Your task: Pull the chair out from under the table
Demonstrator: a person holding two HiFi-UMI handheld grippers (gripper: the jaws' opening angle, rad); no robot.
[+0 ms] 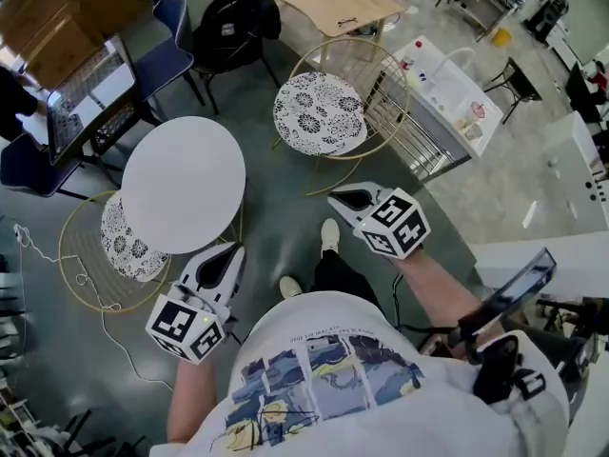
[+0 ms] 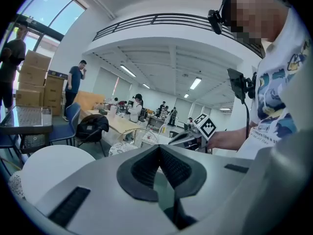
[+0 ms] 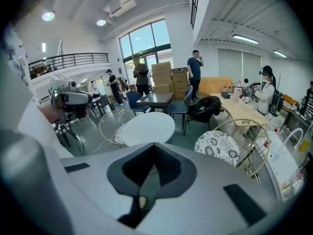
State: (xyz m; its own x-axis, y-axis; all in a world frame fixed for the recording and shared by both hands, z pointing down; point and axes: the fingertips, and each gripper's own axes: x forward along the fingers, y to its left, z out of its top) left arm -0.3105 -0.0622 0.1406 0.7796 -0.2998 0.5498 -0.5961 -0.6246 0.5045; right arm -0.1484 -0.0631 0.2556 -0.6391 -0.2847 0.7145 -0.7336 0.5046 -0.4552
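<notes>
Head view: gold-wire chair with floral round cushion [image 1: 128, 246] sits half under round white table [image 1: 184, 184], ahead-left of my left gripper [image 1: 228, 253], the nearer one; second matching chair [image 1: 319, 112] stands clear, beyond my right gripper [image 1: 341, 198]. Left gripper view: jaws clenched, empty, pitched downward. Right gripper view: likewise clenched on nothing.

1. The head view looks steeply down from above the person onto the table [image 1: 183, 184], chair [image 1: 319, 112], left gripper [image 1: 230, 255] and right gripper [image 1: 339, 198].
2. The left gripper view sits close behind its own jaws and faces across the room, with the right gripper at mid-right.
3. The right gripper view sits close behind its own jaws and tilts down towards the floor, with the left gripper at its left.
4. All three views share the table and chair.
</notes>
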